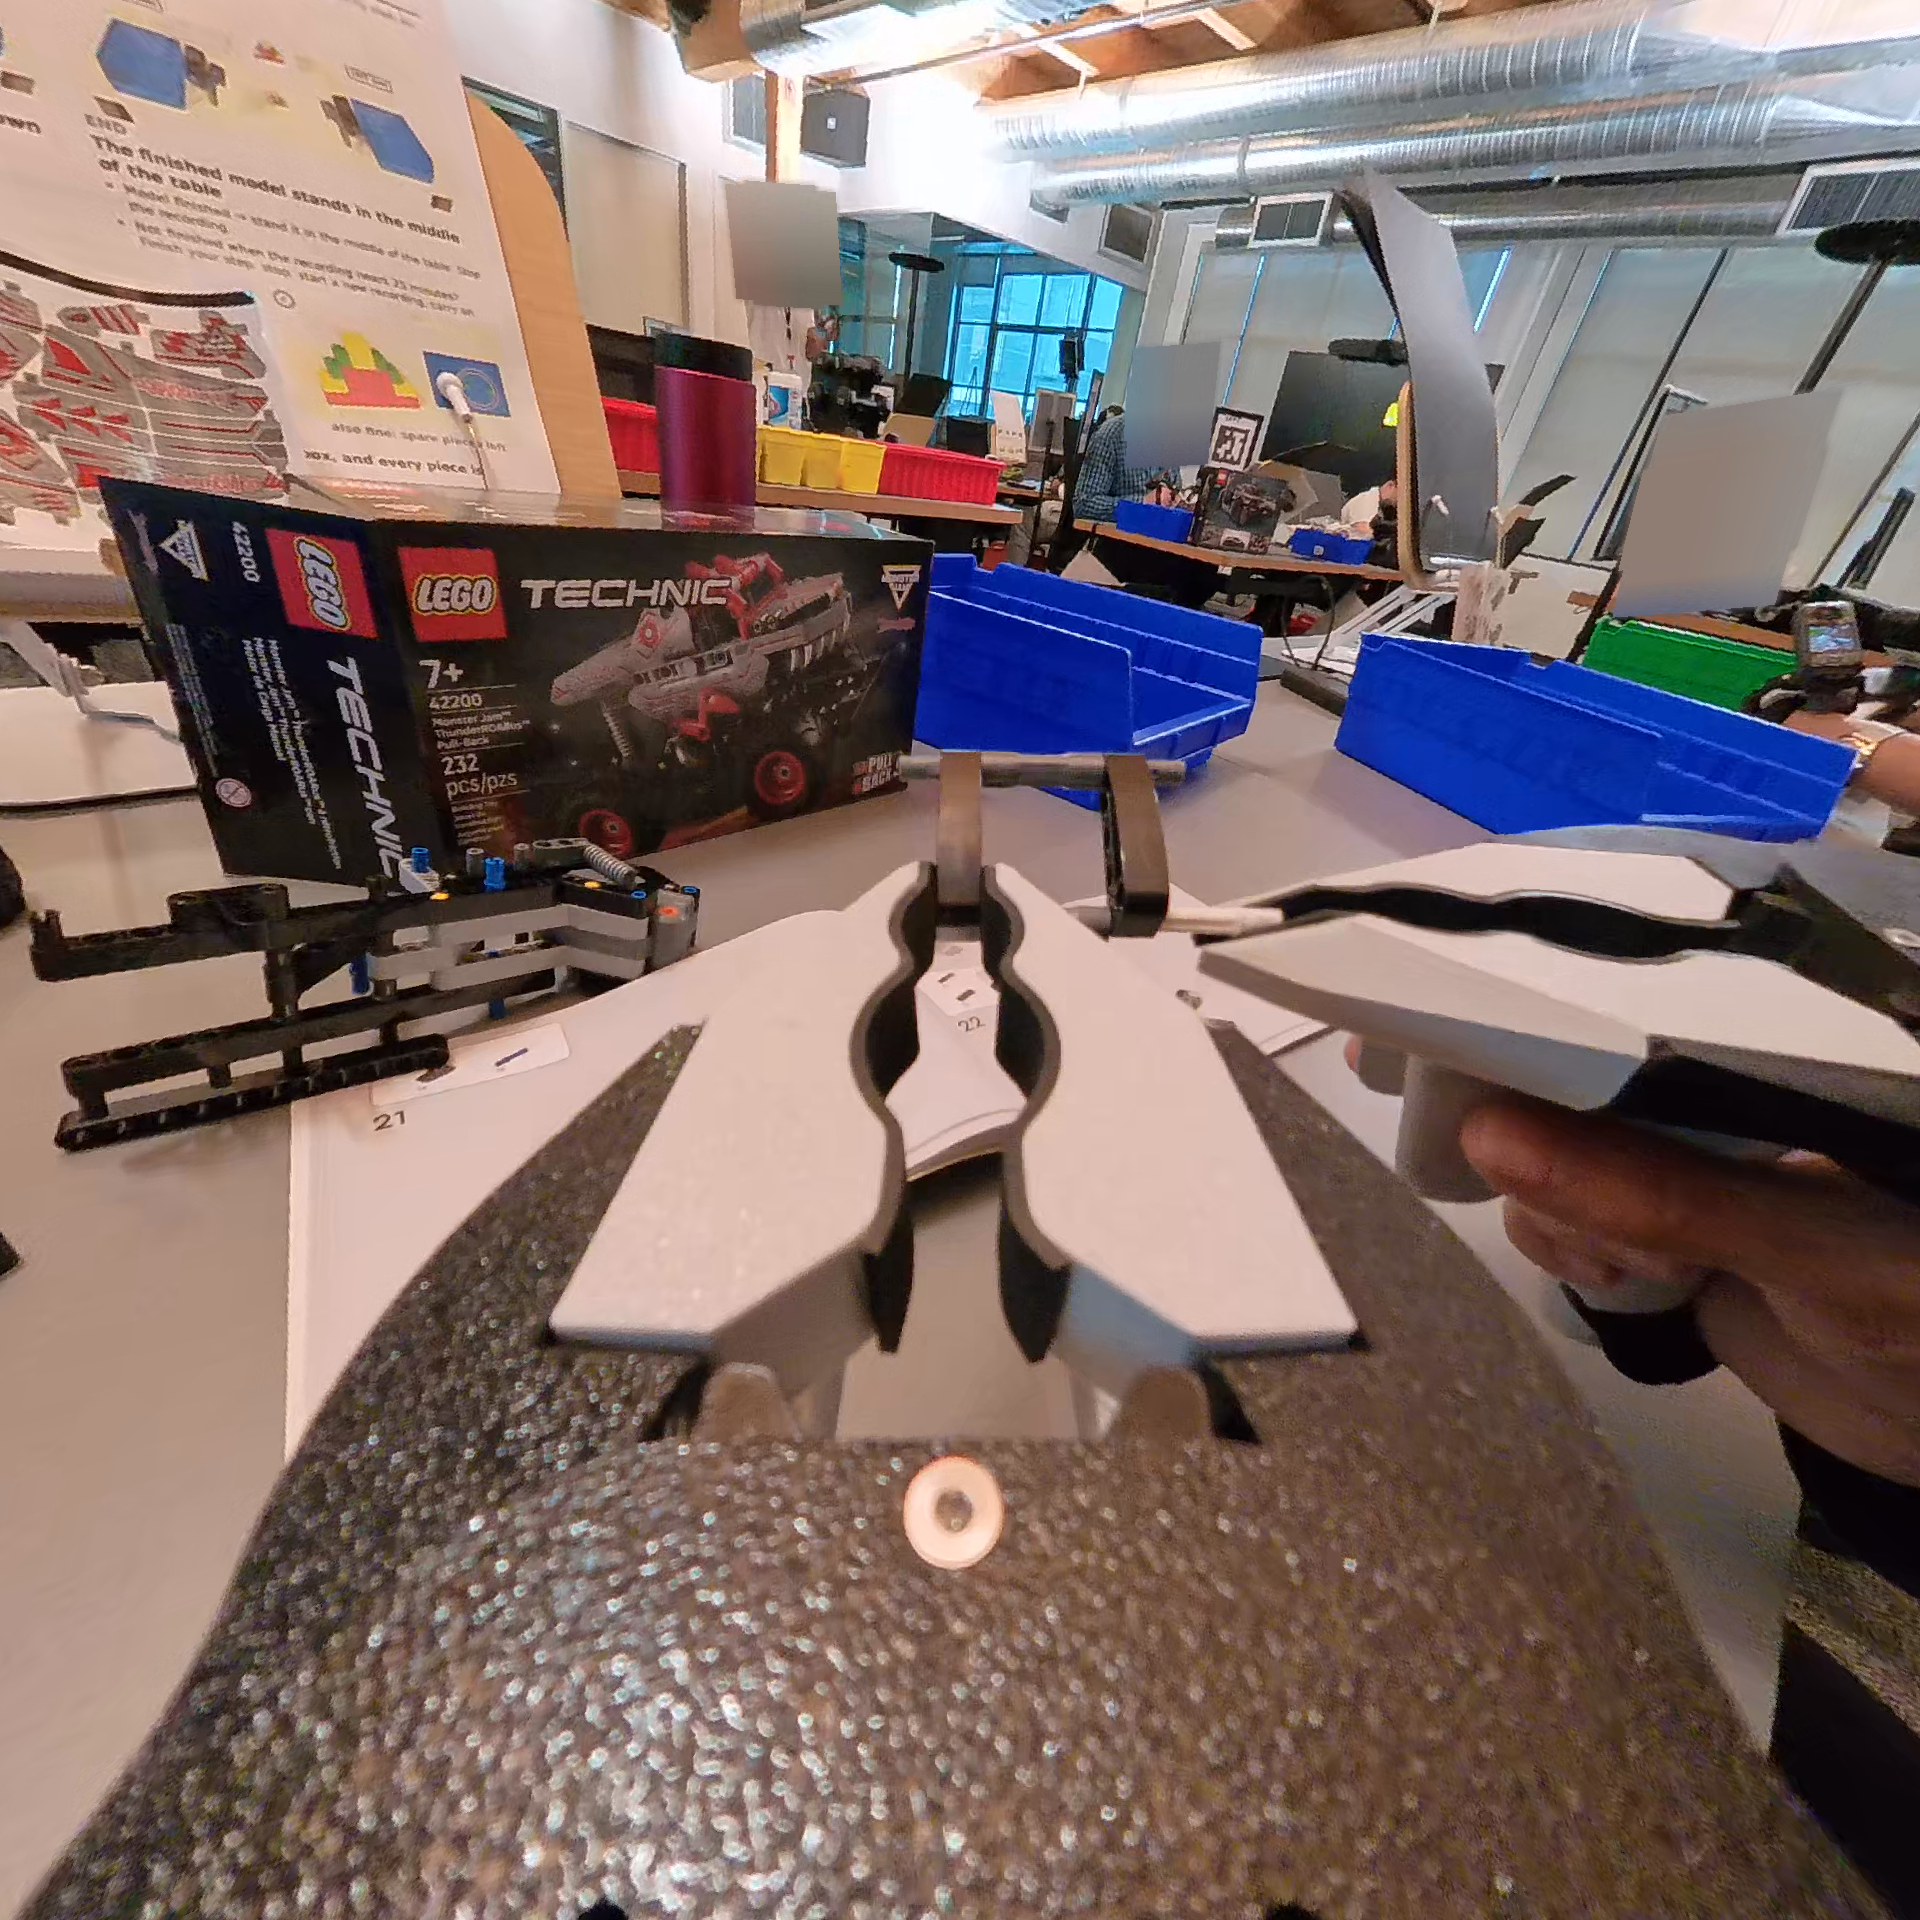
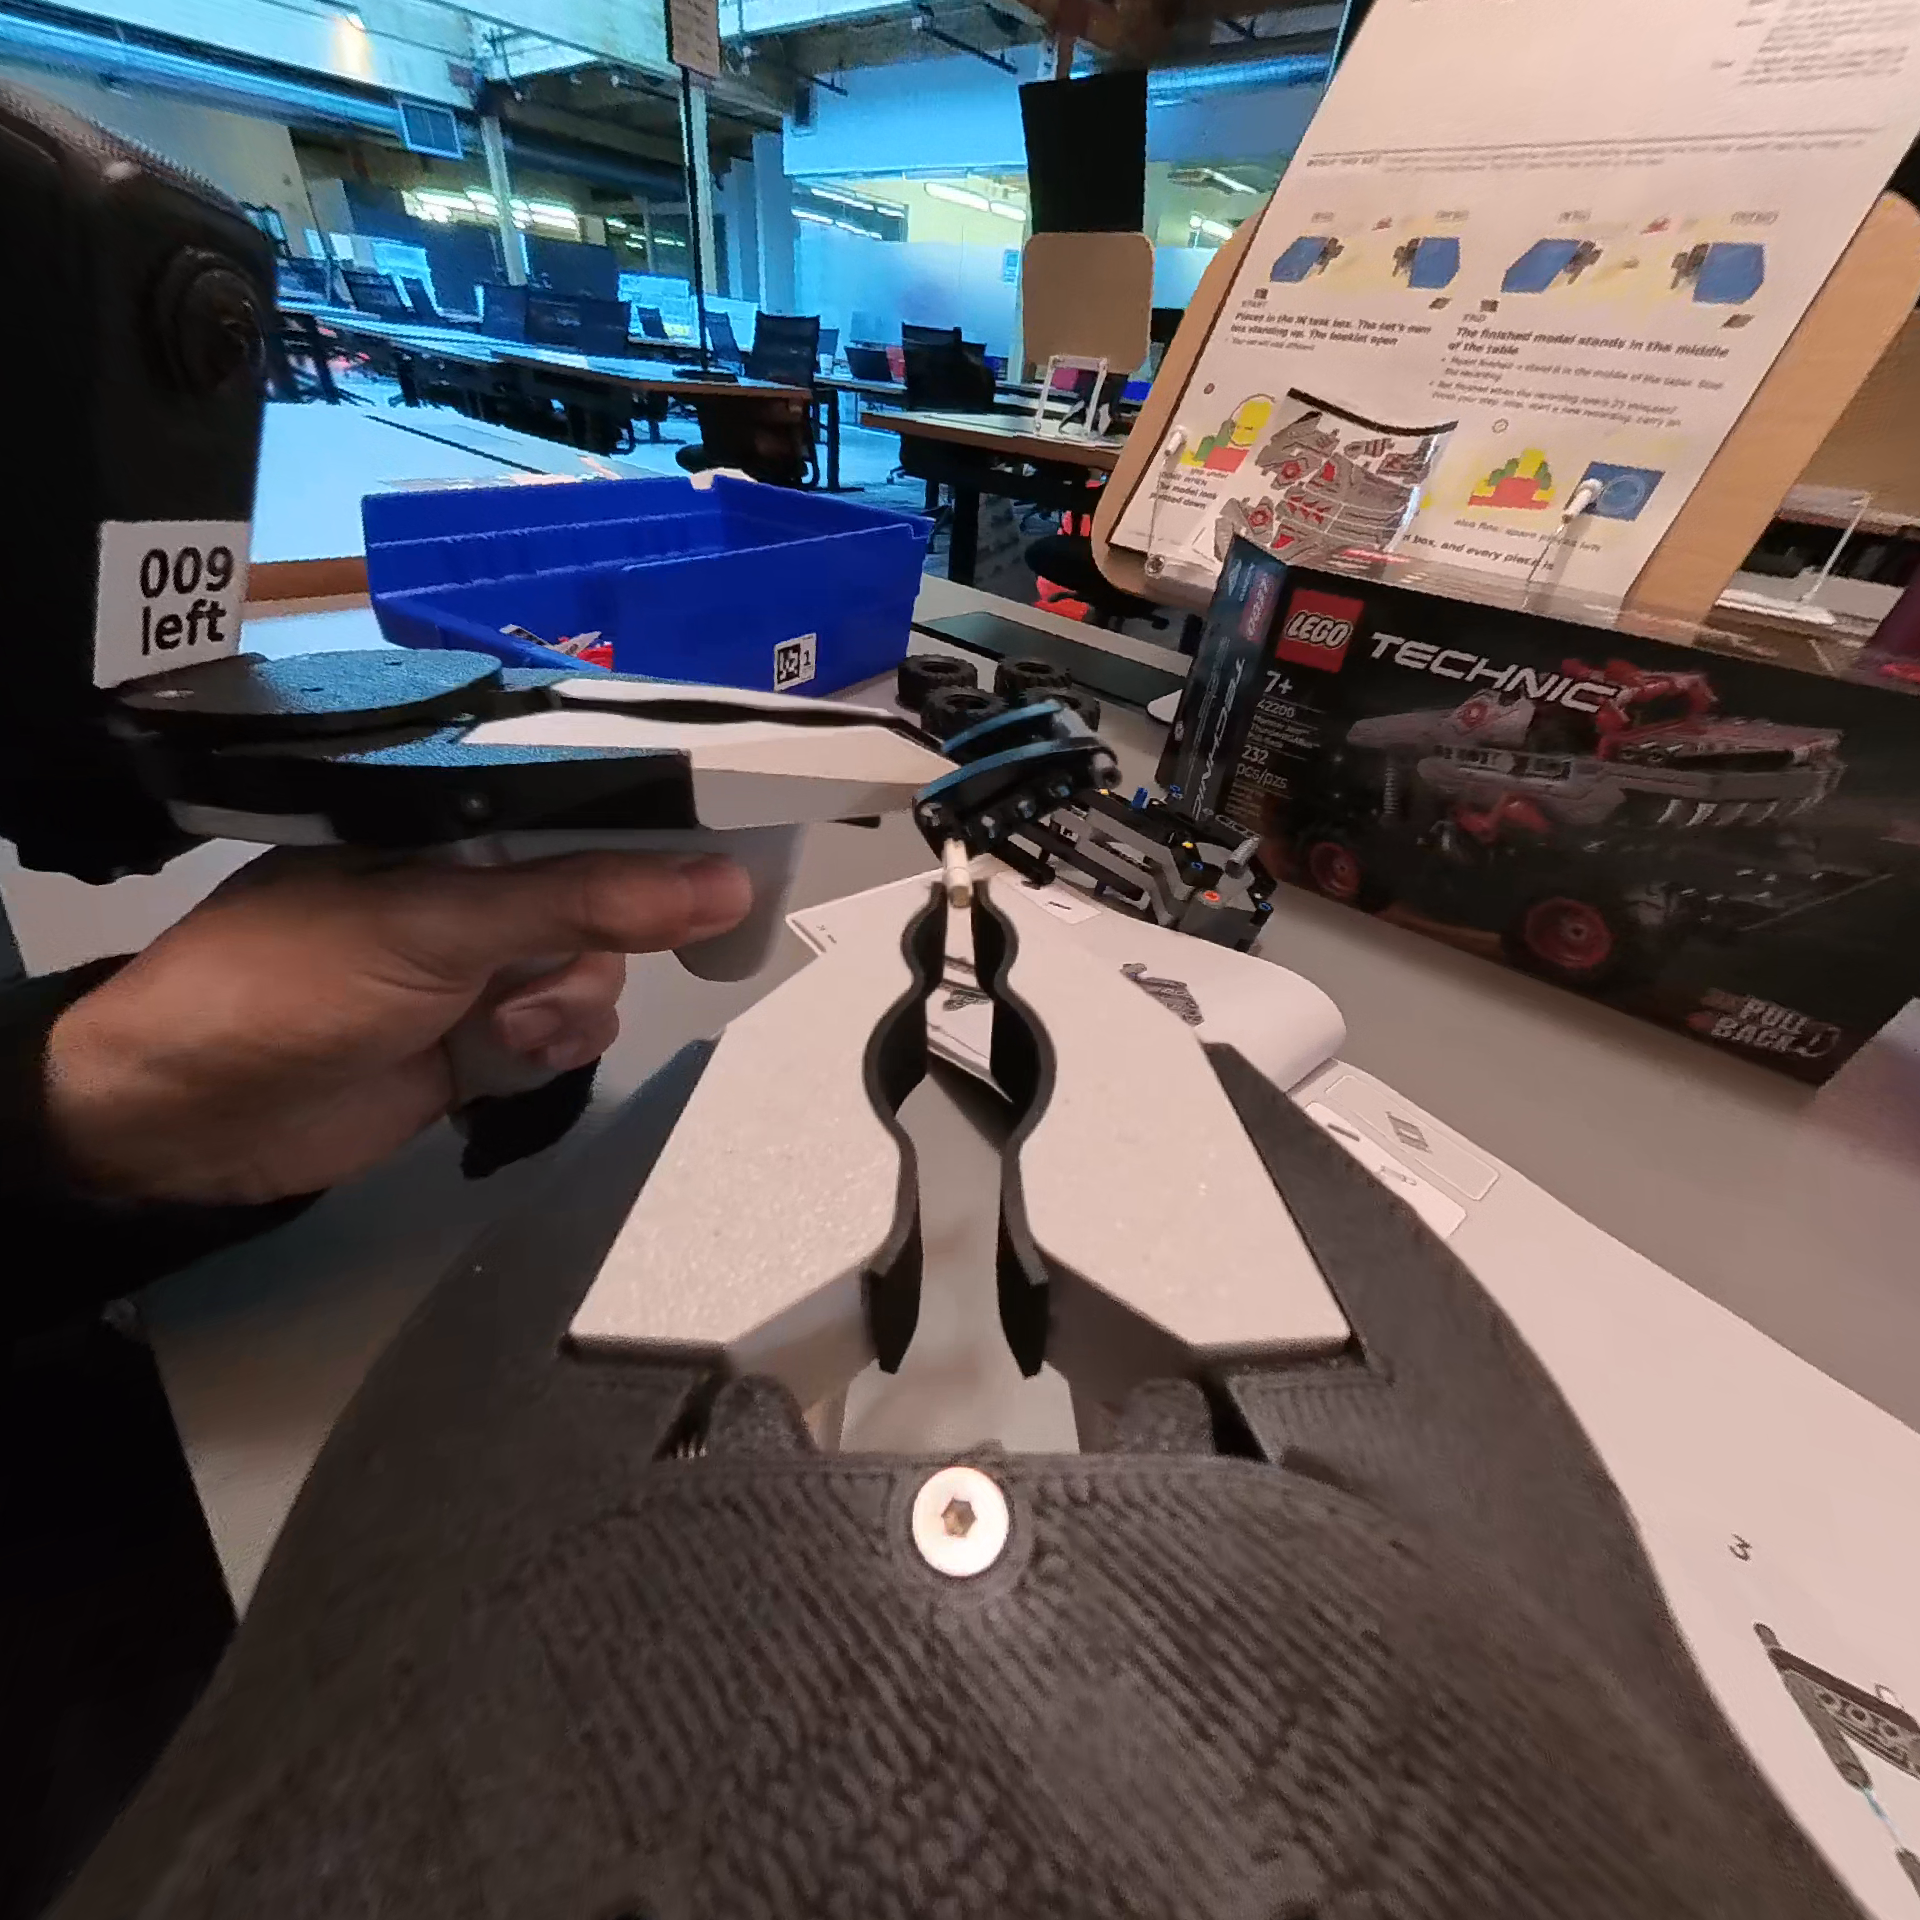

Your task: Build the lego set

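My left gripper (image 1: 958, 883) is shut on a grey curved beam (image 1: 959, 821). The beam sits on a dark axle (image 1: 1039, 771) beside a black curved beam (image 1: 1132, 852), and I hold it above the open booklet (image 1: 468, 1164). My right gripper (image 1: 1210, 928) comes in from the right, shut on a small white pin (image 1: 1231, 917) whose tip is at the black beam's lower end. In the right wrist view, my right gripper (image 2: 961, 914) holds the pin (image 2: 956, 878) just under the small assembly (image 2: 1023, 774) in the left gripper (image 2: 925, 767). The partly built black and grey chassis (image 1: 364, 966) lies on the table to the left.
The set's black box (image 1: 540, 675) stands behind the chassis, with an instruction board (image 1: 260, 260) behind it. Two blue bins (image 1: 1081, 665) (image 1: 1579, 738) sit at the back right. Several black tyres (image 2: 977, 691) lie by a blue bin (image 2: 644, 582).
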